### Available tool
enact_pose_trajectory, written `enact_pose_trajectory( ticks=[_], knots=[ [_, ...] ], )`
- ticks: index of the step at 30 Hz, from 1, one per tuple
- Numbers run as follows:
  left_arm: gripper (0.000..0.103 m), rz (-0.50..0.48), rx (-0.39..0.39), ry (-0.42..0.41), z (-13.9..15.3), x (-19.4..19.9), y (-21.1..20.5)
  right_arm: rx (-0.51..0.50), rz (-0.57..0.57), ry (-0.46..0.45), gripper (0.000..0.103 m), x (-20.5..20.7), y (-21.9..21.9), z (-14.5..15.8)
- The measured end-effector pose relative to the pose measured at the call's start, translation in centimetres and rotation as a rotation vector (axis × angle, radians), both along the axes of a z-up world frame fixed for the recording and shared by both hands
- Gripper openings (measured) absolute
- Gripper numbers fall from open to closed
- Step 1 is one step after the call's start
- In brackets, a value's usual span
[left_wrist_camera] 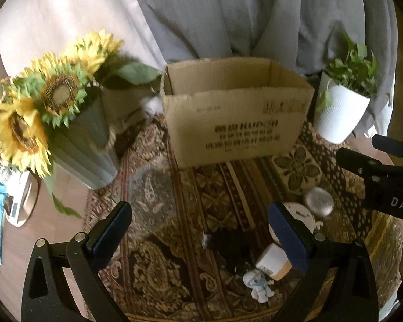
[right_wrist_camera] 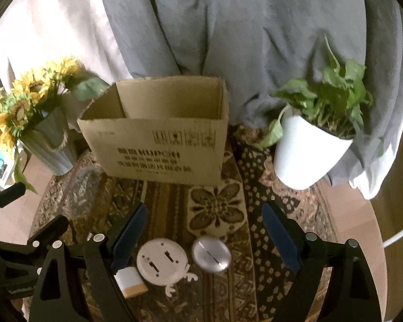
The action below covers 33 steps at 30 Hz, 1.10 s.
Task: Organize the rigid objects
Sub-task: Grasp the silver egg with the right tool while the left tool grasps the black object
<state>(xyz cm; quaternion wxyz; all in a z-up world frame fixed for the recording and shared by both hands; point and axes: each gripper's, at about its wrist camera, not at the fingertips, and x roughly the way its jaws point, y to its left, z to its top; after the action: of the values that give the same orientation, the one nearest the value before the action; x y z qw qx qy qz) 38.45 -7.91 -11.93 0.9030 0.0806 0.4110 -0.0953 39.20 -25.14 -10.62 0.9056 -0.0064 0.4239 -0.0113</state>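
Observation:
An open cardboard box (left_wrist_camera: 236,123) stands at the back of a patterned round table; it also shows in the right wrist view (right_wrist_camera: 158,145). In front of it lie a silver round disc (left_wrist_camera: 319,201) (right_wrist_camera: 211,253), a white round disc (right_wrist_camera: 161,261) (left_wrist_camera: 303,214), a small white and tan box (left_wrist_camera: 272,264) (right_wrist_camera: 129,281), a black object (left_wrist_camera: 232,244) and a small white figurine (left_wrist_camera: 258,285). My left gripper (left_wrist_camera: 198,241) is open above the black object. My right gripper (right_wrist_camera: 207,238) is open above the two discs. Both are empty.
A grey vase of sunflowers (left_wrist_camera: 48,112) (right_wrist_camera: 32,118) stands at the left. A white pot with a green plant (left_wrist_camera: 341,110) (right_wrist_camera: 309,147) stands at the right. A person in grey clothing (right_wrist_camera: 228,40) stands behind the box. The patterned cloth (left_wrist_camera: 153,209) covers the table.

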Motion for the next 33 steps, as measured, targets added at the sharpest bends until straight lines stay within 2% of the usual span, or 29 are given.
enact_pose_trajectory(
  ticks=[14, 19, 33],
  knots=[
    [0.103, -0.040, 0.008, 0.137, -3.5, -0.1, -0.9, 0.048, -0.039, 0.099, 0.088, -1.3, -1.0, -3.7],
    [0.103, -0.037, 0.002, 0.206, -5.3, 0.7, -1.6, 0.065, -0.051, 0.150, 0.088, -0.7, -1.9, -5.6],
    [0.102, -0.011, -0.013, 0.307, -8.1, 2.6, -1.8, 0.105, -0.112, 0.242, 0.088, 1.6, -3.1, -9.4]
  ],
)
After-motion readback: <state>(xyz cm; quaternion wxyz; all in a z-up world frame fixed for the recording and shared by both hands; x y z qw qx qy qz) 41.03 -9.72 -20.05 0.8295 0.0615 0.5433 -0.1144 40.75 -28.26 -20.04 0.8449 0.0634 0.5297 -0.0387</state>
